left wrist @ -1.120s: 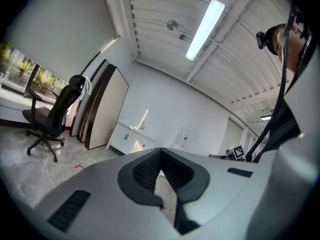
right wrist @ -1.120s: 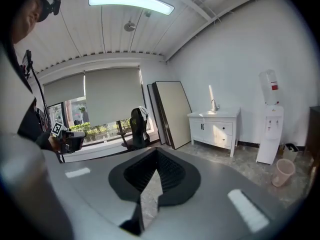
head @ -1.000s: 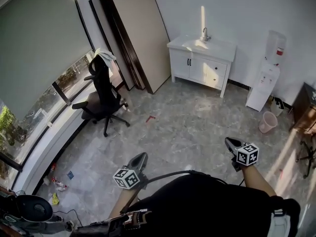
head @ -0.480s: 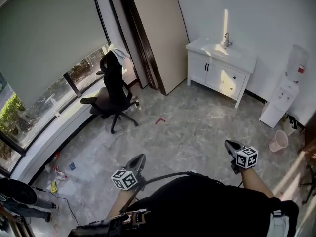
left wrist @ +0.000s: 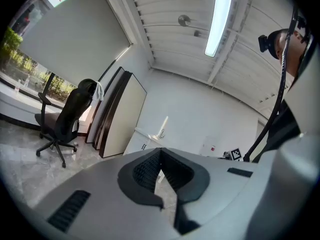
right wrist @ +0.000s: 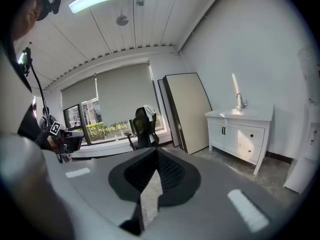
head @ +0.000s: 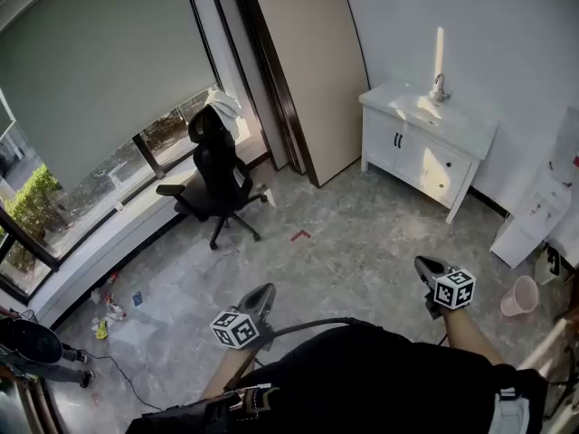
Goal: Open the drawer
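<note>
A white sink cabinet [head: 425, 156] stands against the far wall, with two doors on its left and a knobbed drawer front [head: 443, 174] on its right; the drawer looks closed. Both grippers are held low in front of the person, far from the cabinet. In the head view my left gripper [head: 262, 294] is shut and holds nothing. My right gripper [head: 423, 265] is shut and holds nothing too. The left gripper view has the left gripper [left wrist: 160, 151] pointing level toward the cabinet [left wrist: 145, 141]. In the right gripper view the right gripper [right wrist: 156, 151] sits left of the cabinet [right wrist: 240, 136].
A black office chair [head: 217, 183] stands by the window at the left. Large boards [head: 312, 70] lean on the wall beside the cabinet. A water dispenser [head: 543, 211] and a pink bin [head: 522, 297] are at the right. Litter [head: 109, 310] lies near the window sill.
The person has walked forward: the cabinet, chair and boards have shifted right and grown in the head view. Both grippers keep their places in front of the body, still shut.
</note>
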`<state>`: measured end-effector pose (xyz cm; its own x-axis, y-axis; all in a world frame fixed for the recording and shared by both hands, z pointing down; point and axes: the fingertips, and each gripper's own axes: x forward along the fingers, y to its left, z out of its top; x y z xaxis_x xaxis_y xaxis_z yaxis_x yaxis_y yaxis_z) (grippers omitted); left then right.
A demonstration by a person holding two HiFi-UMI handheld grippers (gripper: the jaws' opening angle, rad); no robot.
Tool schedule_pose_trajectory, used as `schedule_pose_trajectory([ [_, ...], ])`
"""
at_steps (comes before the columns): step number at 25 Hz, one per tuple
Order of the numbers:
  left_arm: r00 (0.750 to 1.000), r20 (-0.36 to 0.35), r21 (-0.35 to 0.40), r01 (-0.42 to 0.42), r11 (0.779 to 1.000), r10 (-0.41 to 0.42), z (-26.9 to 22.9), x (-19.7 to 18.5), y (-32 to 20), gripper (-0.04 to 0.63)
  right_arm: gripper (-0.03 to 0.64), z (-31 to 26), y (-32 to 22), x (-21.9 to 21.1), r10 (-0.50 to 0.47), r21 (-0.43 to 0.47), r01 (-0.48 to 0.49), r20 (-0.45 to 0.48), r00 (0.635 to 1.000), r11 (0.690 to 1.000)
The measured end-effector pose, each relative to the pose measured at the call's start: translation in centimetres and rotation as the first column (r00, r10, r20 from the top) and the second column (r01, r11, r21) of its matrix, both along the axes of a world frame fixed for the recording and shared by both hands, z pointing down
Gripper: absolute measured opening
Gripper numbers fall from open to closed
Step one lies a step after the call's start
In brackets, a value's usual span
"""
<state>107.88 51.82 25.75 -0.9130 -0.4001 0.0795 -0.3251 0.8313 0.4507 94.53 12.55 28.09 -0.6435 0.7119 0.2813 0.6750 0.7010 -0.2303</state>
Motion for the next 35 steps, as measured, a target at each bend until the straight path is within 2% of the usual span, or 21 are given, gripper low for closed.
schedule_pose_trajectory([
  [4,1.0,-0.017,-0.019,-0.006,1.0,0.006,0.1,-3.0,-2.8,0.0,0.002,1.4,-1.6,-3.5,-0.009,-0.012,0.008,-0.029,1.0,1.0],
  [9,0.998,-0.049,-0.048,-0.032,0.998,0.03,0.7,-5.7,-3.6,0.0,0.002,3.0,-1.9,-5.3,-0.01,-0.019,0.009,-0.059,0.998,1.0],
  [12,0.997,-0.062,-0.028,-0.046,0.999,0.044,1.7,-8.3,-3.7,0.0,0.002,4.0,-2.7,-6.8,0.024,-0.01,-0.024,-0.081,0.996,1.0],
  [16,0.993,-0.057,-0.005,-0.103,0.995,0.103,2.8,-12.5,-3.2,0.0,0.002,4.6,-2.2,-9.0,0.067,0.013,-0.066,-0.092,0.994,0.998],
  [22,0.983,-0.015,0.017,-0.182,0.983,0.182,2.2,-21.3,1.1,0.0,0.002,1.4,0.7,-15.3,0.153,0.042,-0.151,-0.026,0.988,0.988],
  [28,0.972,0.021,-0.016,-0.233,0.972,0.233,-0.8,-29.3,7.5,0.0,0.002,-2.2,5.9,-21.9,0.214,0.026,-0.215,0.023,0.976,0.976],
  [35,0.977,0.019,-0.004,-0.211,0.978,0.211,-0.4,-35.3,15.5,0.0,0.002,-2.1,14.2,-28.2,0.173,0.043,-0.174,0.017,0.985,0.984],
])
